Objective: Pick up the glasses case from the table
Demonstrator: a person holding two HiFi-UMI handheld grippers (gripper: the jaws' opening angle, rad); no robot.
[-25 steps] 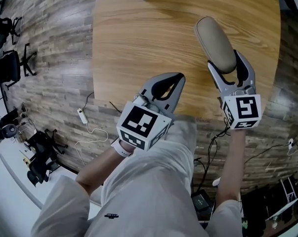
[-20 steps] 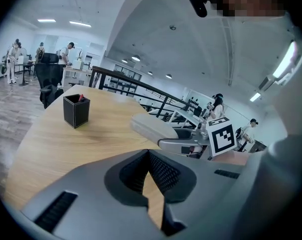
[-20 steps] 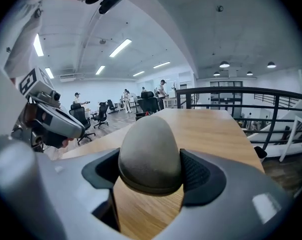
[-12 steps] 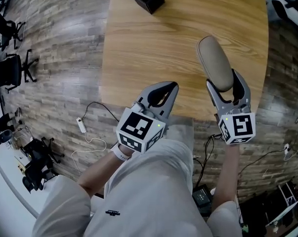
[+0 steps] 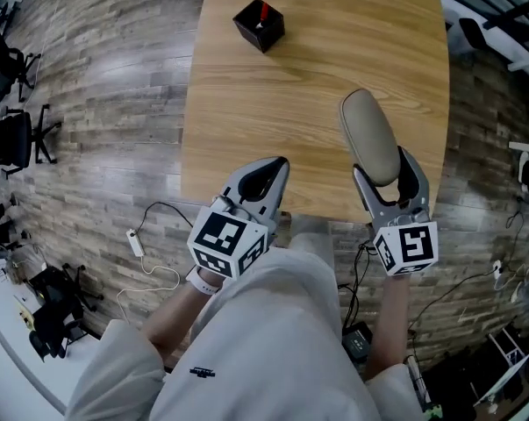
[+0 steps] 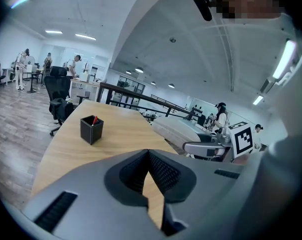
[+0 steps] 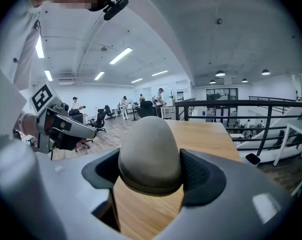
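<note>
Both came up: right gripper (image 5: 383, 167) clamps the one glasses case (image 5: 368, 132), left gripper (image 5: 279, 164) pinched shut, empty; only right gripper view misses the single pen cup (image 5: 259, 24).

the left gripper (image 6: 148, 151) is filling the lower part of its own view, its grey plastic jaws meeting at their tips, with nothing lying between the ribbed black pads (image 6: 163, 173). a strip of the light wooden tabletop (image 6: 118, 134) is showing through the gap beneath the tips. a black square pen holder (image 6: 91, 129) with a red pen is standing upright farther along the tabletop. to the right, the right gripper (image 6: 191, 145) with its square-marker cube (image 6: 243, 140) is clasping a pale oblong glasses case (image 6: 175, 130) near the tabletop's edge. a black office chair (image 6: 57, 99) is standing beyond the far left corner, and people are working in the background.
</note>
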